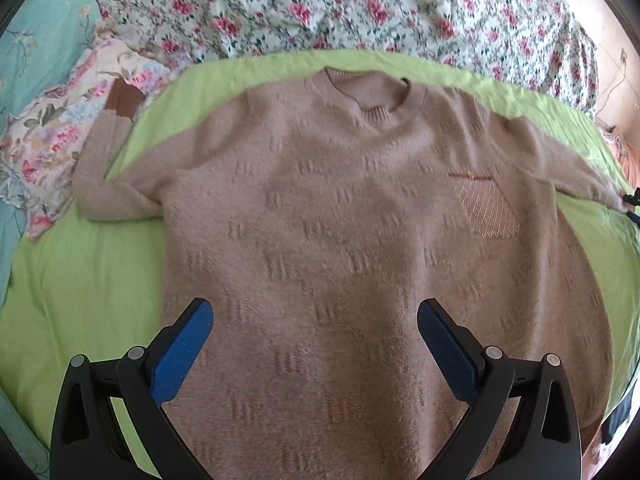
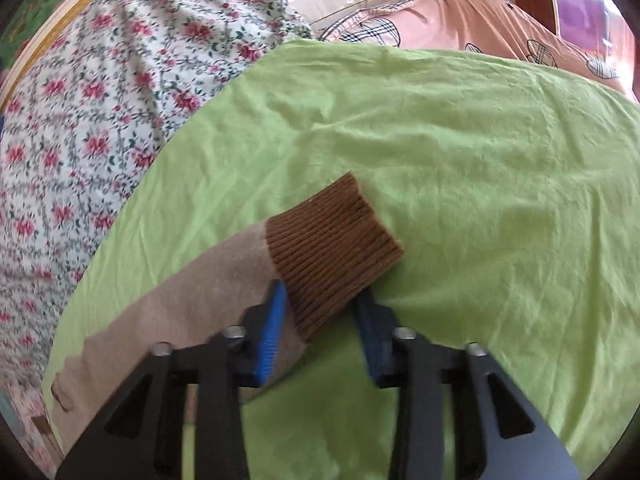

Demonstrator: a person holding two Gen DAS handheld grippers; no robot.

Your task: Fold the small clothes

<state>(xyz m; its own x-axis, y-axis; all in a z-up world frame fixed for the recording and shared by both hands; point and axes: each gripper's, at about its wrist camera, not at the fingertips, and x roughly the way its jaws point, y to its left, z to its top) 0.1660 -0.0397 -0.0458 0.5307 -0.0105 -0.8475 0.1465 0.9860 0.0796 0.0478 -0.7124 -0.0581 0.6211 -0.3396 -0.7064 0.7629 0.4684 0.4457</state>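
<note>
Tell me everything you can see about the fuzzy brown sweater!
The sweater is soft, fuzzy tan knit with little raised stripe marks, a round ribbed neck and a shiny stitched pocket. It lies flat, front up, on the green sheet, sleeves spread to the sides. One sleeve ends on a flowery pillow. The other sleeve's darker brown ribbed cuff sits between the blue pads of the right hand-held gripper, which pinch it. The left hand-held gripper hovers open over the hem.

One sweater [image 1: 340, 220] with two sleeves and one chest pocket [image 1: 486, 208]. Two brown cuffs: one at far left [image 1: 122, 100], one at right [image 2: 340, 248]. One green sheet [image 1: 80, 280]. Two grippers [image 1: 316, 344] [image 2: 324, 320]. One rose-print quilt [image 1: 360, 4] lies far.
</note>
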